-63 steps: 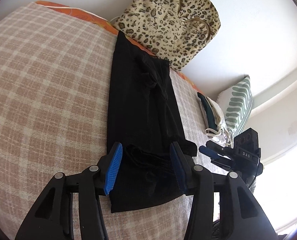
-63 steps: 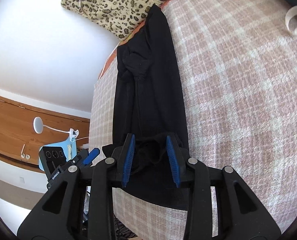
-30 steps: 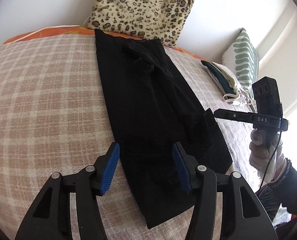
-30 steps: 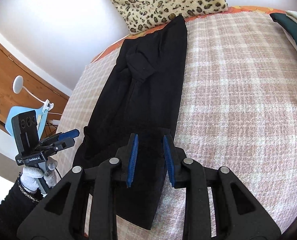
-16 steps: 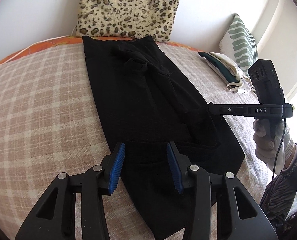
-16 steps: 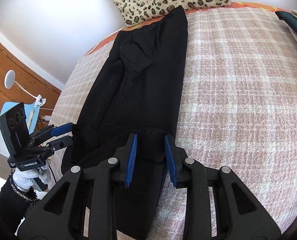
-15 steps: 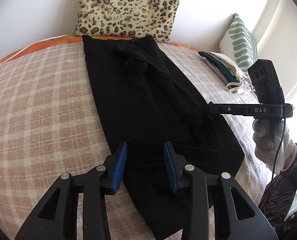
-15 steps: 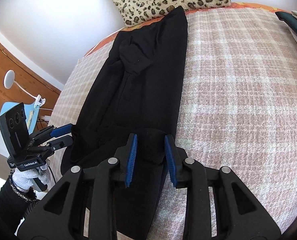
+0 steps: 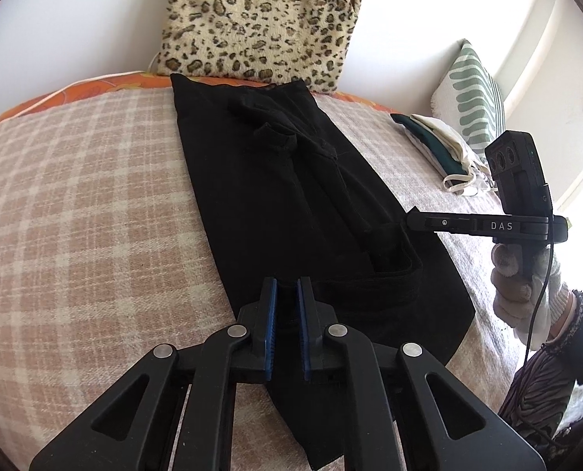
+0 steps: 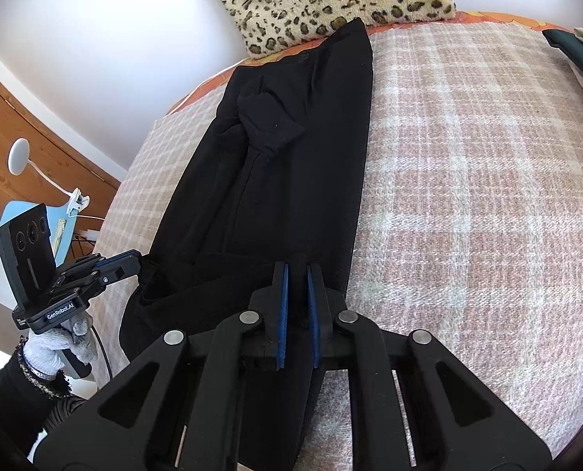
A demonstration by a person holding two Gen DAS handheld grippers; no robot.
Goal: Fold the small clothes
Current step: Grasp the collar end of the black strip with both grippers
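Left gripper (image 9: 287,286) and right gripper (image 10: 297,272) — fingers narrow, each pinching the near hem of the black garment (image 9: 275,196) (laid lengthwise on the plaid blanket (image 9: 75,204)).

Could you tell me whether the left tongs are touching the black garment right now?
Touching. The left wrist view shows the left tongs closed narrowly on a raised fold of the black garment, cloth pinched between the blue pads.

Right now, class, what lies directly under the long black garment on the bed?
The pink-and-cream checked blanket shows on both sides of the long black garment and evidently runs beneath it. Anything else underneath is covered. Both tongs, left and right, pinch its folded near edge.
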